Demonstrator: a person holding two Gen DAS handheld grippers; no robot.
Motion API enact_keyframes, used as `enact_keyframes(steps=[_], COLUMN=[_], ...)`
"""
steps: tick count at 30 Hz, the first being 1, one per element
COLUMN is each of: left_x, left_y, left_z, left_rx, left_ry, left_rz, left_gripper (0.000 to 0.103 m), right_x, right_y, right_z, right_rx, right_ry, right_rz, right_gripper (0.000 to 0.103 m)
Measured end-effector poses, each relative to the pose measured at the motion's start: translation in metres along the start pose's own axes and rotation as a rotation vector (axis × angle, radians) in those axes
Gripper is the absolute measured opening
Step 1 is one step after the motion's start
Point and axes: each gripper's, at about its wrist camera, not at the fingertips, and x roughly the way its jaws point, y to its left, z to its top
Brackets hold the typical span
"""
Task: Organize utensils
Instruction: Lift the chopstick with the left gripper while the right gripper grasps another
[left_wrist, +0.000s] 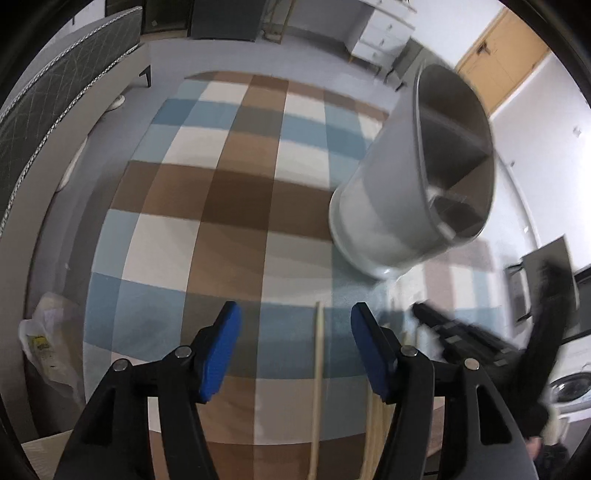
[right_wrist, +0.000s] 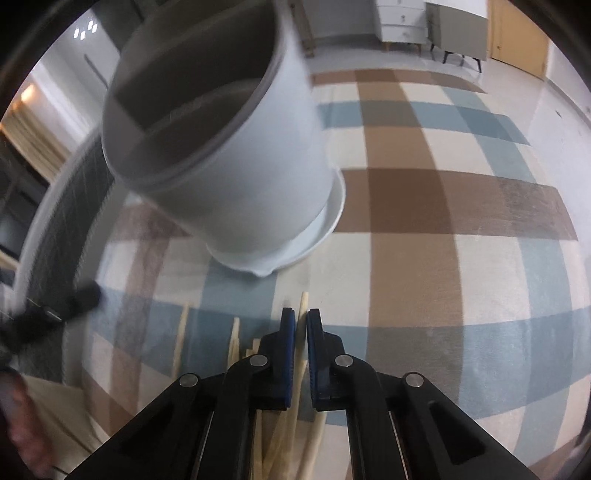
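The right gripper (right_wrist: 301, 325) is squeezing its jaws nearly shut on a single wooden chopstick (right_wrist: 303, 306), with a loose pile of chopsticks (right_wrist: 232, 343) lying just left of them on the checkered rug (right_wrist: 443, 221). The left gripper (left_wrist: 295, 325) is sitting about half open, pads touching nothing, one stick (left_wrist: 317, 369) lying between its jaws. The grey divided holder (left_wrist: 413, 192) is standing ahead and to their right, kinda blurry.

rug (left_wrist: 236, 192): blue/brown/cream checks | holder (right_wrist: 236, 177): white | chopsticks (right_wrist: 303, 306): pale wood
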Motion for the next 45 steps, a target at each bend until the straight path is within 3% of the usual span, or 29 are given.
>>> enact_keyframes(steps=[6, 15, 17, 18, 21, 25, 28, 35, 42, 45], left_x=[0.038, 0.053, 0.052, 0.051, 0.050, 0.046, 0.026, -0.058, -0.096, -0.118], left_y=[-0.014, -0.038, -0.043, -0.045, -0.054, -0.046, -0.038, -0.045, -0.067, -0.070], left_z=[-0.016, -0.025, -0.026, -0.026, -0.024, -0.021, -0.025, -0.041, -0.029, -0.013], left_rx=[0.067, 0.195, 0.204, 0.203, 0.212, 0.158, 0.145, 0.174, 0.192, 0.176], left_ry=[0.131, 0.134, 0.134, 0.138, 0.155, 0.140, 0.089, -0.111, -0.223, -0.325], left_rz=[0.038, 0.191, 0.200, 0.199, 0.181, 0.135, 0.118, 0.025, -0.048, -0.097], left_gripper=[0.057, 0.056, 0.051, 0.043, 0.001, 0.001, 0.001, 0.001, 0.001, 0.001], right_x=[-0.037, -0.064, -0.070, -0.074, -0.080, -0.086, -0.096, -0.128, -0.158, -0.175], right_y=[-0.033, -0.056, -0.058, -0.058, -0.059, -0.056, -0.048, -0.017, 0.007, 0.014], right_z=[0.002, 0.012, 0.012, 0.012, 0.011, 0.010, 0.005, -0.009, -0.015, -0.009], right_rx=[0.151, 0.276, 0.277, 0.277, 0.274, 0.244, 0.206, 0.086, 0.035, 0.021], right_ry=[-0.127, -0.238, -0.255, -0.266, -0.287, -0.310, -0.334, -0.440, -0.519, -0.551], right_rz=[0.110, 0.200, 0.211, 0.211, 0.219, 0.212, 0.217, 0.191, 0.161, 0.165], right_gripper=[0.005, 0.005, 0.005, 0.005, 0.005, 0.005, 0.005, 0.005, 0.005, 0.005])
